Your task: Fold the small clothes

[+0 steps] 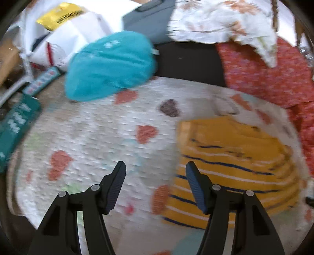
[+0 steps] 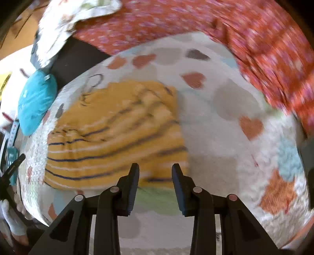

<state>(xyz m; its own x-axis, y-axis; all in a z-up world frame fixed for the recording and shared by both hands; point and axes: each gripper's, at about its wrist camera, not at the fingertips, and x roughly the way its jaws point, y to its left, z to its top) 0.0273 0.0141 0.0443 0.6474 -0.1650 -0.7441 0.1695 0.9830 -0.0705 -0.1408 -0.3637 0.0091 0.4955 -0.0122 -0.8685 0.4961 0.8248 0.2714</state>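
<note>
A yellow garment (image 1: 231, 157) with navy and white stripes lies folded on a white quilt (image 1: 94, 133) printed with hearts. My left gripper (image 1: 155, 164) hovers open above the quilt, just left of the garment, with nothing between its fingers. In the right wrist view the same yellow garment (image 2: 117, 133) lies left of centre. My right gripper (image 2: 156, 165) is open over its near right corner, and its jaws are empty. A teal garment (image 1: 109, 66) sits bunched at the quilt's far left edge, also seen as the teal garment (image 2: 36, 102) in the right wrist view.
Red patterned cloth (image 1: 265, 74) and white floral cloth (image 1: 215, 17) pile up behind and to the right. White bags (image 1: 64, 39) and a teal box (image 1: 17, 121) crowd the left. A gloved hand (image 2: 13, 223) shows at the lower left of the right wrist view.
</note>
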